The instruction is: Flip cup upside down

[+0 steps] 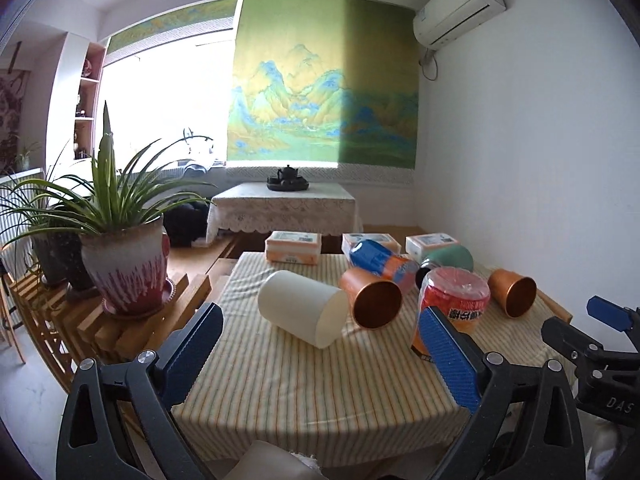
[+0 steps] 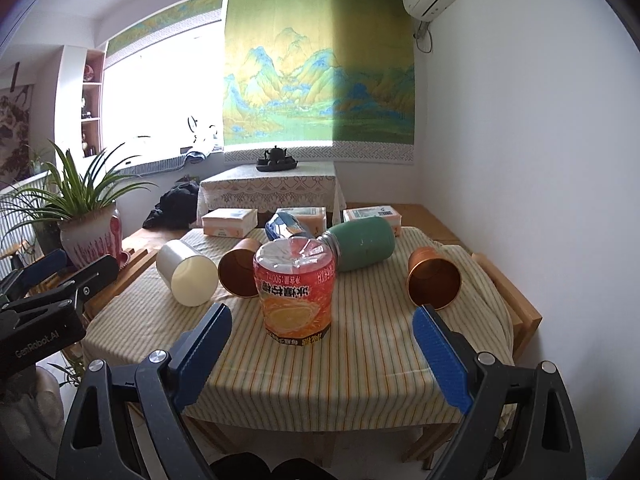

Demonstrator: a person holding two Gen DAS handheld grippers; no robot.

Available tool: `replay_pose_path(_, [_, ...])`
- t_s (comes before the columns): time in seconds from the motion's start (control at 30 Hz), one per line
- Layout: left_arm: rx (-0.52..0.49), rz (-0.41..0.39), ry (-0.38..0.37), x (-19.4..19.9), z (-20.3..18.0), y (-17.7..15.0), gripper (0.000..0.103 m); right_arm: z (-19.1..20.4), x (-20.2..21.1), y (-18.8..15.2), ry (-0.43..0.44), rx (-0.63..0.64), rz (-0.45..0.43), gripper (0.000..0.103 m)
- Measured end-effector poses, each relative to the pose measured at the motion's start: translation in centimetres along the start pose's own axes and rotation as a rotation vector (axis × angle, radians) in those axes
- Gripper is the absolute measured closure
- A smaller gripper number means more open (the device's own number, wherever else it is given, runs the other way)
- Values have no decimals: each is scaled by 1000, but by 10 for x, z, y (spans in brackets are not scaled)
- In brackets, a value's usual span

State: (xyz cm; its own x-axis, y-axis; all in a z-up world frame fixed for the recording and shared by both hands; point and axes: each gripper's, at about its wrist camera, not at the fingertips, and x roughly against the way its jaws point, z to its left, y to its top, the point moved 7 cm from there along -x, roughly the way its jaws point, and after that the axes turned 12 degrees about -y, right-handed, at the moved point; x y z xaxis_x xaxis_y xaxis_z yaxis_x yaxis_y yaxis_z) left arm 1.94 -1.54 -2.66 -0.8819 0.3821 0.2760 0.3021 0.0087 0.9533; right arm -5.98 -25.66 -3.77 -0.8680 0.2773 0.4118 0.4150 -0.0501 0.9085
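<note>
1. Fingers [image 1: 198, 354] of the left gripper [image 1: 324, 356] stood wide apart with nothing between them, hovering over the near part of the desk [image 1: 304, 396] with its striped cloth.
2. From the left wrist view, a white cup [image 1: 302, 307] lay on its side near the middle of the desk, its open mouth turned toward the camera and to the right.
3. Just beside it on the right lay a copper cup [image 1: 372, 297], also on its side, mouth toward the camera; the two looked to be touching or nearly so.
4. A second copper cup [image 1: 512, 290] lay on its side near the right edge, well apart from the first.
5. An orange drink bottle [image 1: 452, 304] stood upside down between the copper cups, partly hidden by the right-hand finger.
6. A potted plant [image 1: 124, 256] stood on a wooden rack to the left of the desk.
7. From the right wrist view, the right gripper [image 2: 322, 350] likewise had its fingers [image 2: 438, 354] spread open and empty, above the near edge of the desk.
8. There the white cup [image 2: 186, 276] lay at the left, the orange bottle [image 2: 294, 286] stood ahead between the fingers, and a green flask [image 2: 360, 242] lay on its side behind the bottle.
9. Three tissue packs [image 2: 229, 221] sat along the far edge.
</note>
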Motion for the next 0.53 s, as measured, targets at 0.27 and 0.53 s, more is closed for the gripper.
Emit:
replay_pose_path(0.27, [13,-4,-6,3,3,2,2,-2,1,-1,1,-14,3,13])
replay_pose_path(0.53, [9,13,4,-5,4,-2,2,-2,-6,-4,6,-22,16,12])
